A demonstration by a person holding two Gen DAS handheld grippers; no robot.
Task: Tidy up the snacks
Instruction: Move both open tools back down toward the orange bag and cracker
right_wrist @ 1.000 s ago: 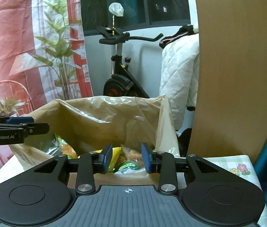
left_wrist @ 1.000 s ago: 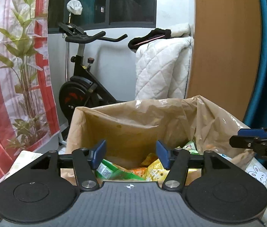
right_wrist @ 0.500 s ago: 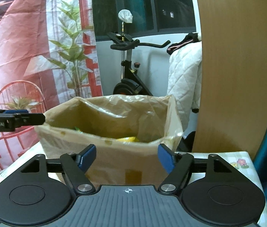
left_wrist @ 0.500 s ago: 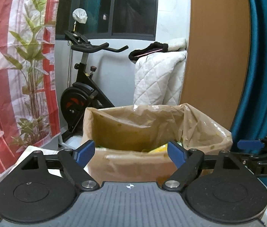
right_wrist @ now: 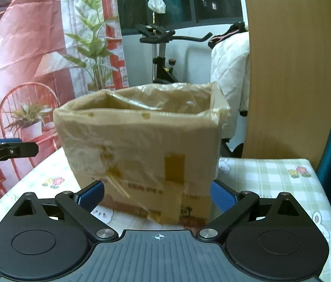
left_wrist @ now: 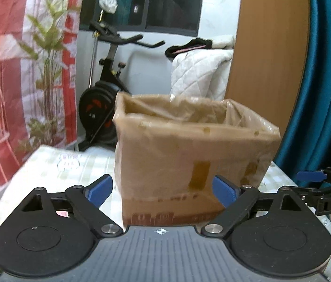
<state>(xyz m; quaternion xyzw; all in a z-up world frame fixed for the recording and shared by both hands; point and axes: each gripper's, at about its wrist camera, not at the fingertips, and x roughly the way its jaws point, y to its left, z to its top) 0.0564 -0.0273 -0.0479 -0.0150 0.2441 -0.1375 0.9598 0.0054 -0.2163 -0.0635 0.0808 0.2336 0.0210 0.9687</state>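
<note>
A cardboard box lined with a brown plastic bag (left_wrist: 189, 155) stands on the table; it also shows in the right wrist view (right_wrist: 142, 150). Its inside is hidden from this low angle, so no snacks show. My left gripper (left_wrist: 163, 189) is open and empty, low in front of the box. My right gripper (right_wrist: 157, 196) is open and empty, also low before the box. The right gripper also shows at the right edge of the left wrist view (left_wrist: 325, 188); the left one shows at the left edge of the right wrist view (right_wrist: 5, 151).
The table has a green checked cloth (right_wrist: 271, 174) with cartoon prints. Behind it stand an exercise bike (left_wrist: 104, 89), a white quilt (left_wrist: 200, 75), a wooden panel (right_wrist: 290, 70), a blue curtain (left_wrist: 325, 70) and a red printed backdrop (right_wrist: 24, 47).
Both grippers pulled back and down from above the box's opening to table height in front of it. Both opened wider. The snacks inside dropped out of sight.
</note>
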